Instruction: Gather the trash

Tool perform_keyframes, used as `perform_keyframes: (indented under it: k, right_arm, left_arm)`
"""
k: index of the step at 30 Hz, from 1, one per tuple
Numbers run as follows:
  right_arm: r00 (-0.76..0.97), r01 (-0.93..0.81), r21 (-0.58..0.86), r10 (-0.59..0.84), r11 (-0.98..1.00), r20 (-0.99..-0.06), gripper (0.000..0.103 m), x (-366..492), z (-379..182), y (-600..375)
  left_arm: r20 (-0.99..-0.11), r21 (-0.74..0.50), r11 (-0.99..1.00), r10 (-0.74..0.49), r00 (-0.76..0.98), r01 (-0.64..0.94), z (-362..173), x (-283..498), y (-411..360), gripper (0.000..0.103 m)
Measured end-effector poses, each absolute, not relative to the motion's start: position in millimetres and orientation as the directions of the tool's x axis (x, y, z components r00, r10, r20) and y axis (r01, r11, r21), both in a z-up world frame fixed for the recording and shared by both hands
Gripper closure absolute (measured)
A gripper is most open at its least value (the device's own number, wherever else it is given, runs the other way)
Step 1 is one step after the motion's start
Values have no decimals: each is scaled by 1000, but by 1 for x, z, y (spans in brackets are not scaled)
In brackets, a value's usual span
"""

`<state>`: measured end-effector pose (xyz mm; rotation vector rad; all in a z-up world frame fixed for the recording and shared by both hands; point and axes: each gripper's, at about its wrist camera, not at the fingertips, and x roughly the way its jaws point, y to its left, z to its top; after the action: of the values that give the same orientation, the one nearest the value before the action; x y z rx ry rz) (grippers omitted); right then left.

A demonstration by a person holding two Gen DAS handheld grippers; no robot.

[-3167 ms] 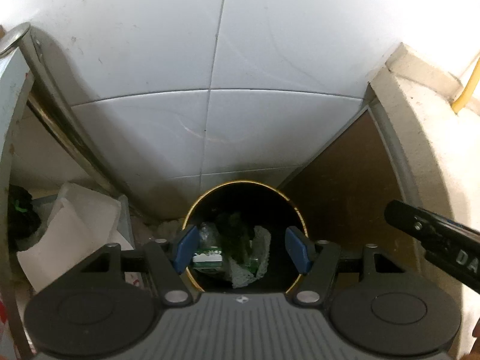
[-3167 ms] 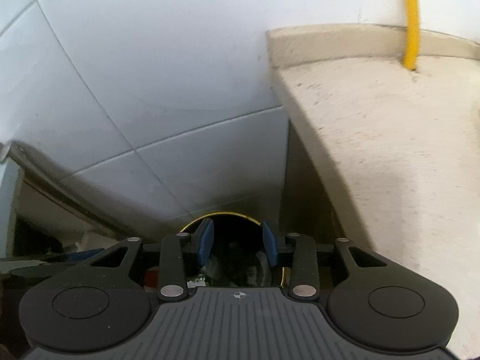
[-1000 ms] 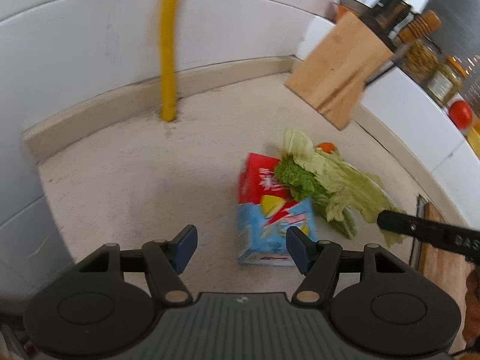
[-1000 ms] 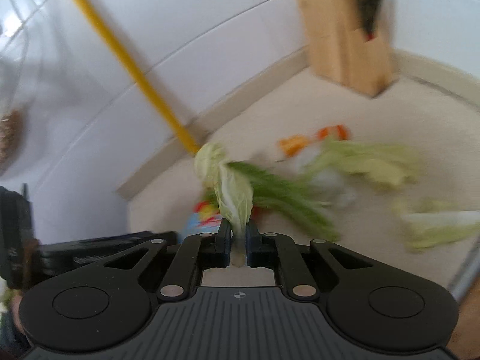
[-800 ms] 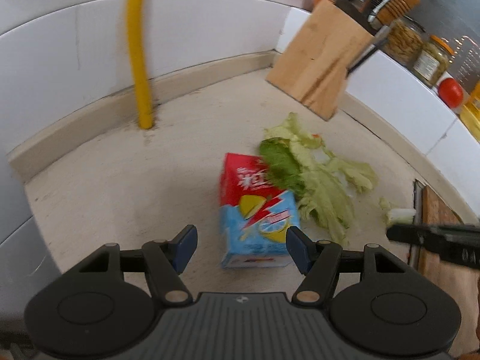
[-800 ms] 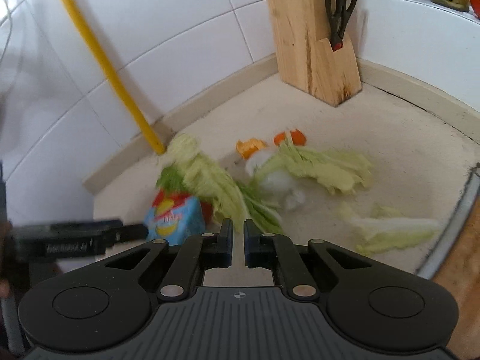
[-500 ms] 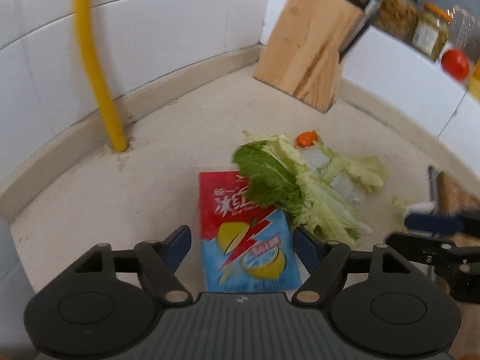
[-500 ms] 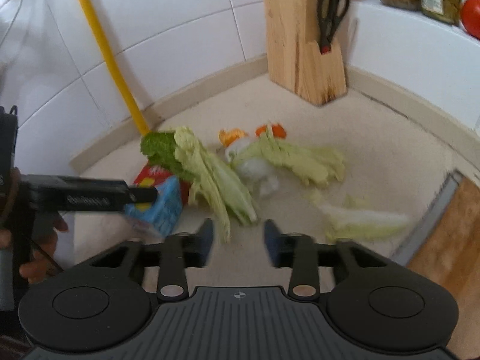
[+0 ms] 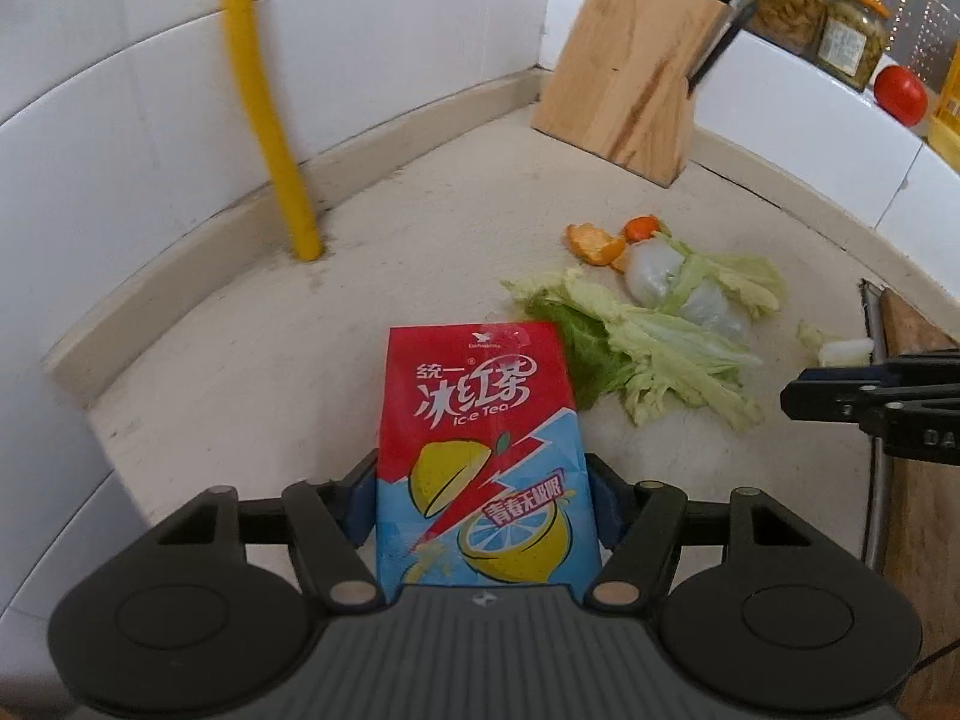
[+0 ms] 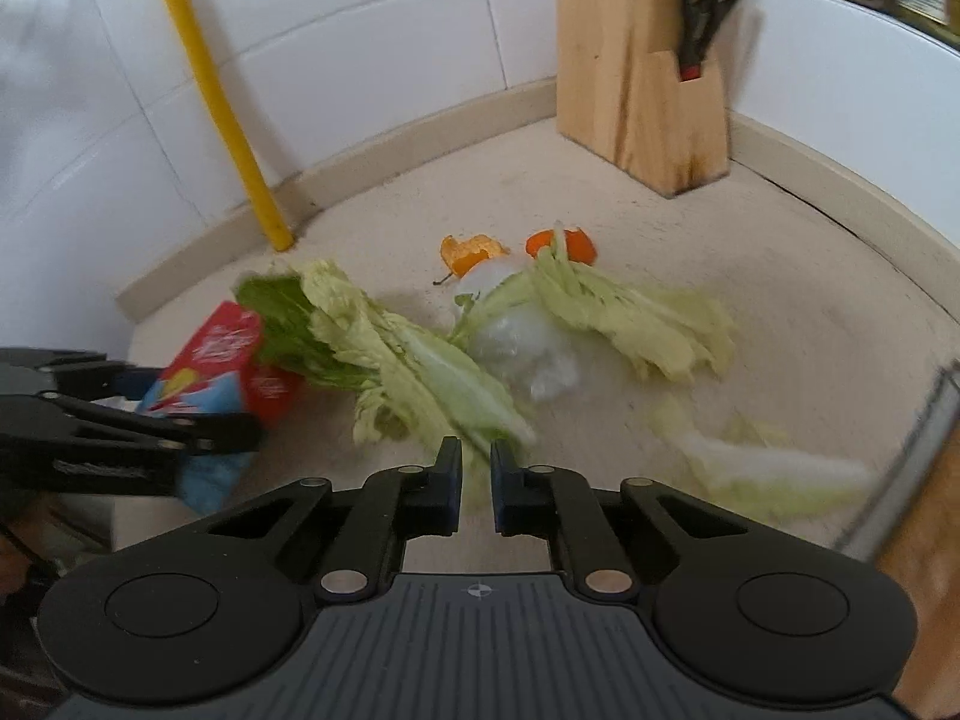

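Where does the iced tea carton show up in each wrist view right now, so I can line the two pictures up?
Left wrist: the iced tea carton fills the lower centre, lying between the left gripper's fingers.
Right wrist: the same carton sits at the left edge, partly behind the left gripper, with a cabbage leaf beside it.
Shared landmark: the yellow pipe running down the tiled wall.
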<state>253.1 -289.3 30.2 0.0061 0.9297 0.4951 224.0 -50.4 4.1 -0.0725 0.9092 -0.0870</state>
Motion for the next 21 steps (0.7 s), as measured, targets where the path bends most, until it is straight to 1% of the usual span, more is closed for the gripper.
perform_keyframes:
  k: [1,2,3,5,9,10,11,12,13,16,21]
  right_arm:
    - [500,-417,208,414,885,-760,68,250,33,-289]
    - [517,-429,184,407,884,-753,52,248,36,-286]
    - [537,-442,153,397,884,-744,47,249,37,-281]
    - [557,-467,104,384,878,-737,46,257,36,-267]
    - [490,-538,73,382,840,-784,46,275,20,-237]
    - [482,-553,54,372,831,-793,52,274,16,-231]
    - [470,-561,35,352,827,-809,72,275,10,-227]
    - [454,-550,25,324,835,-830,88,277,5,-224]
    - [446,-529,30,309,848,-840,94,278,4,-225]
    - [464,-509,50,323,859,-825,96,266,20,-233]
    - [431,-538,188,460,822,-776,96,218,68,-253]
  left_arm:
    - [-781,-106,993,-115,614,51,4,224,-49,42]
    - [-780,-108,993,-112,615,44,3,226,-48,42]
    - [-783,-103,994,-98,614,27,1,230,-48,42]
    - [-783,-88,996,-84,616,24,-3,235,-51,42]
    - [-788,-46,999,-47,614,17,-11,237,-55,42]
    - [-791,-39,999,-39,611,13,-14,239,-56,42]
    - [-795,-35,999,-29,606,2,-17,241,-56,42]
    - [-797,-36,999,-24,603,-8,-19,240,-54,42]
    - [-796,-42,999,-26,605,-13,-19,239,-53,43]
    - [-795,-49,999,-34,606,-8,-16,230,-49,43]
    - [-788,-73,997,-71,611,22,-9,206,-38,43]
